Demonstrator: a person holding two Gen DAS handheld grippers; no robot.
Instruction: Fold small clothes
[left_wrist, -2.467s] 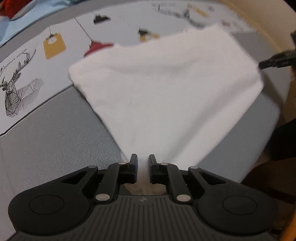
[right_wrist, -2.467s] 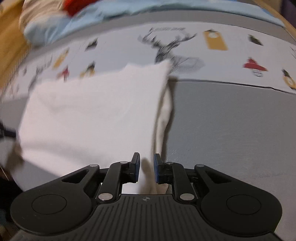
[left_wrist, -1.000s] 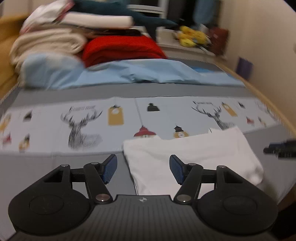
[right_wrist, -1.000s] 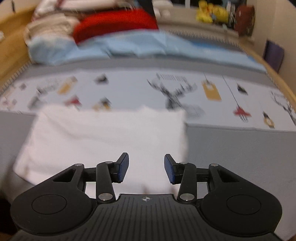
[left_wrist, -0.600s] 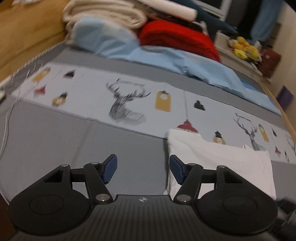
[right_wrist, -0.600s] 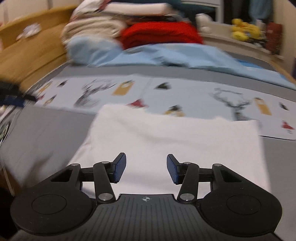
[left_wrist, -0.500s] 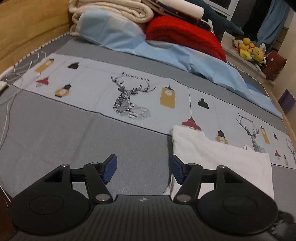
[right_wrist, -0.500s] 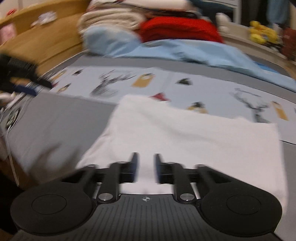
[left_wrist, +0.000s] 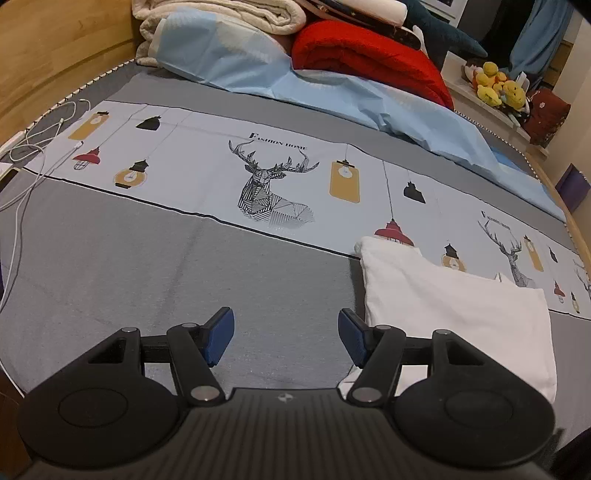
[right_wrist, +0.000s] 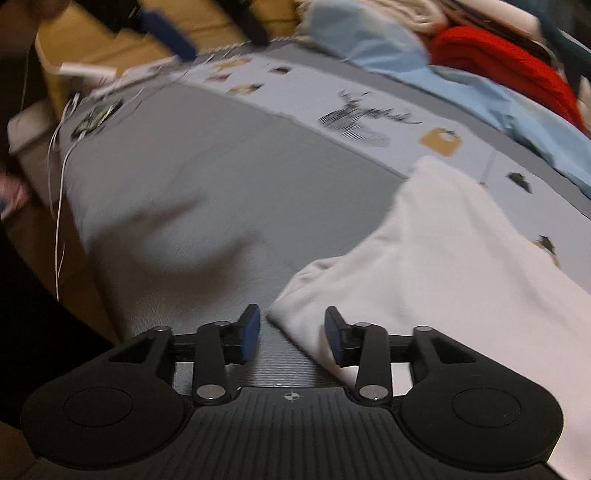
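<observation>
Folding looks partly done: the white garment (left_wrist: 454, 317) lies flat on the bed (left_wrist: 147, 258) as a tidy rectangle with straight edges, its far edge resting on the printed deer-and-lantern band of the bedspread (left_wrist: 273, 188) and the rest on the grey part, to the right of the left tool's view. Whether one more fold is wanted is a judgement call; going by its broad shape, I would guess at least one further halving is left, and no finished stack of small clothes shows.

Left tool (left_wrist: 286, 336) hangs over bare grey bedding just left of the garment, its blue-padded fingers (left_wrist: 221, 334) spread wide and holding nothing; the right-hand pad sits just beside the garment's near left edge, and whether it touches the cloth cannot be told.

Right tool (right_wrist: 291, 336) is spread about halfway, empty of any firm pinch, with the garment's near left corner (right_wrist: 295, 314) lying between its pads. That view is blurred, so contact with the cloth cannot be told either. It seems placed to take that corner.

Far across the bed sit a red blanket (left_wrist: 369, 62), a light blue sheet (left_wrist: 295, 81) and cream folded bedding (left_wrist: 221, 14); a white cable (left_wrist: 26, 177) trails at the left edge.
</observation>
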